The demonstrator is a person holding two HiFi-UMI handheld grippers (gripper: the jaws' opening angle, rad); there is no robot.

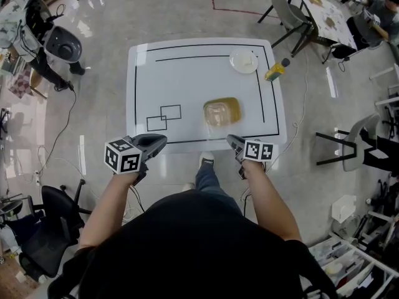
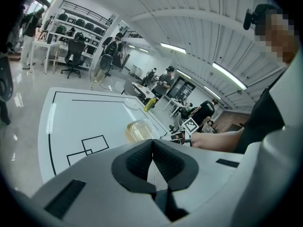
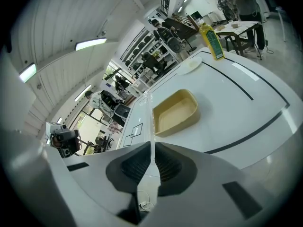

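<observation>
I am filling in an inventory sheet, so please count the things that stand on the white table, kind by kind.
Yellow tray: 1
White plate: 1
Yellow bottle: 1
Total: 3

Ceiling light strips are lighting the room brightly and evenly. Glare is showing on the glossy floor, the white table and the clear container. Shadows are falling soft and faint. Both gripper views are bending strongly toward dark, vignetted corners, with the near foreground blurring.
</observation>
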